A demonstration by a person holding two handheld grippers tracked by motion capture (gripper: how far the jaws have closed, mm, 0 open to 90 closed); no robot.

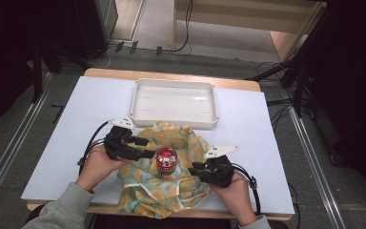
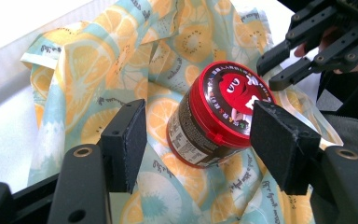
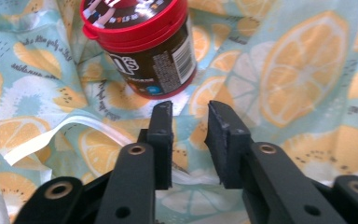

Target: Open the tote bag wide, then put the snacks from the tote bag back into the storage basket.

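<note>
Here a red-lidded candy jar [image 1: 166, 161] stands upright on a lemon-print cloth [image 1: 171, 191] spread over the near half of the counter [image 1: 76, 143]. The left hand-held gripper [image 1: 145, 148] sits at the jar's nine o'clock, its jaws spread wide with the jar between them, the pads clear of it. The right hand-held gripper [image 1: 194, 169] lies at the jar's four o'clock, jaws slightly parted over the cloth and holding nothing. A white tray [image 1: 138, 102] rests at twelve o'clock, just beyond the cloth.
</note>
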